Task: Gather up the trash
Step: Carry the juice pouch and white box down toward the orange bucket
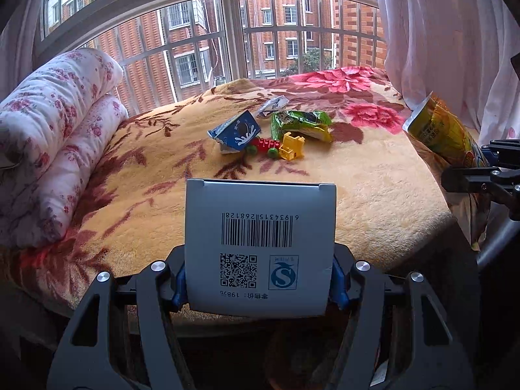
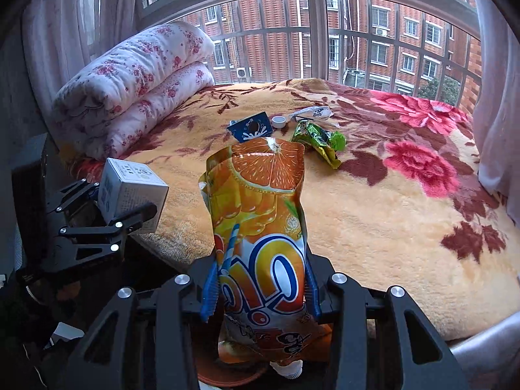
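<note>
My left gripper [image 1: 258,286] is shut on a grey cardboard box [image 1: 260,247] with a barcode, held at the bed's near edge; the box also shows in the right wrist view [image 2: 130,191]. My right gripper [image 2: 260,287] is shut on an orange juice pouch [image 2: 260,214], cap end down, also seen at the right of the left wrist view [image 1: 445,136]. On the blanket lie a torn blue carton [image 1: 235,133], a green wrapper [image 1: 300,123], a clear wrapper [image 1: 273,105] and a white cap [image 2: 279,121].
A red and yellow toy block car [image 1: 279,148] sits by the trash. A rolled floral quilt [image 1: 55,136] lies at the left of the bed [image 1: 373,175]. A barred window [image 1: 227,32] is behind, a white curtain [image 1: 448,32] at right.
</note>
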